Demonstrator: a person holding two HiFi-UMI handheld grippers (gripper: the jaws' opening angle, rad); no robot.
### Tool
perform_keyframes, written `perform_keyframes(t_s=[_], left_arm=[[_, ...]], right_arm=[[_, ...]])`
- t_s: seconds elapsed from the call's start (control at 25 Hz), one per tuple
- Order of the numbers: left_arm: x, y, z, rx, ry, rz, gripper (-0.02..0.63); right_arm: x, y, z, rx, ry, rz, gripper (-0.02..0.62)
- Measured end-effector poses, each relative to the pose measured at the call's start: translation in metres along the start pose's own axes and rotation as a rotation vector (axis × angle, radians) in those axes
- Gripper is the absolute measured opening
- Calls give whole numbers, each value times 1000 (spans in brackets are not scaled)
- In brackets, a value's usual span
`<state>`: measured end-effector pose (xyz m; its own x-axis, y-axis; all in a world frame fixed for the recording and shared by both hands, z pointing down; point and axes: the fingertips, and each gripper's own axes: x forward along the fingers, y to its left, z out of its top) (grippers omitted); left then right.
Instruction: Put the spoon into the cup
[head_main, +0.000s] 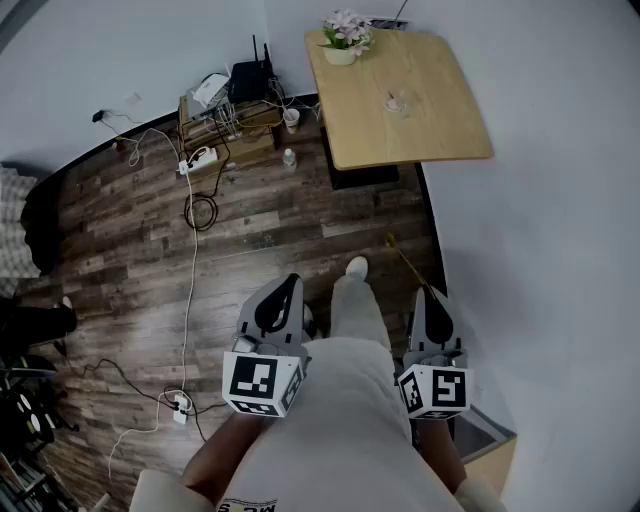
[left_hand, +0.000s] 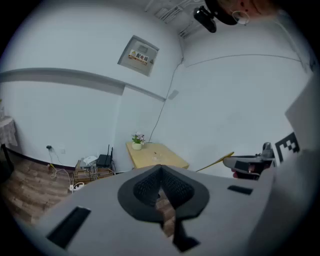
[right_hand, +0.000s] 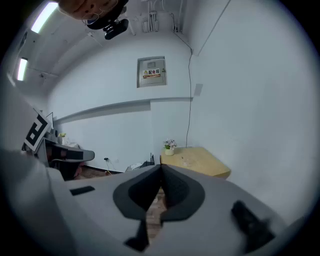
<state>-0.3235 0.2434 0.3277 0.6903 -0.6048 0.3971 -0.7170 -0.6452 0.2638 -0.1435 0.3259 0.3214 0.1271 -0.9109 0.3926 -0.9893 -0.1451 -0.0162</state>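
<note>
Held close against the person's body, the left gripper (head_main: 290, 284) and the right gripper (head_main: 428, 293) both point forward and a little downward over the wood floor (head_main: 130, 250). Each gripper's own view shows its jaws pressed together at the tips, with nothing between them; only floor shows through the slit behind the pads.

Both grippers are well apart from the wooden table (head_main: 420, 110), which stands far ahead against the white wall (head_main: 560, 200). Near the middle of that table sits a small clear cup (head_main: 396, 102). At this distance it is too small to tell whether a spoon lies with it. A flower pot (head_main: 342, 50) with pink blooms stands at the table's far left corner.

To the left of the table, a low shelf (head_main: 225, 125) carries a black router (head_main: 250, 75) and tangled wiring. From the shelf a white cable (head_main: 190, 290) trails across the floor towards the person.
</note>
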Motion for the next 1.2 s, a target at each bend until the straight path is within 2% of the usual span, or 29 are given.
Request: perform_keyframes(t_s=[0.16,0.32,0.6,0.92,1.04,1.2], left_arm=[[-26,-26,-8,12,-3,8,11],[-34,-62,-10,28,-23,-2,11],[-40,-136,-9,84,-38,-12,11],[-40,-218,-37,97,-32,29,11],[-38,-232,-42,108,-33,47,11],[-28,-231,-46,83,-26,68,11]], right_arm=[[-39,12,-3,2,-10,45,31],[-68,0,-3,10,-32,66,31],[-112,-42,10,55,-116,98,32],[-154,-112,-13,52,-146,129,31],[-157,-131,-18,60,-158,142,31],[-150,-139,-18,72,-165,154,31]])
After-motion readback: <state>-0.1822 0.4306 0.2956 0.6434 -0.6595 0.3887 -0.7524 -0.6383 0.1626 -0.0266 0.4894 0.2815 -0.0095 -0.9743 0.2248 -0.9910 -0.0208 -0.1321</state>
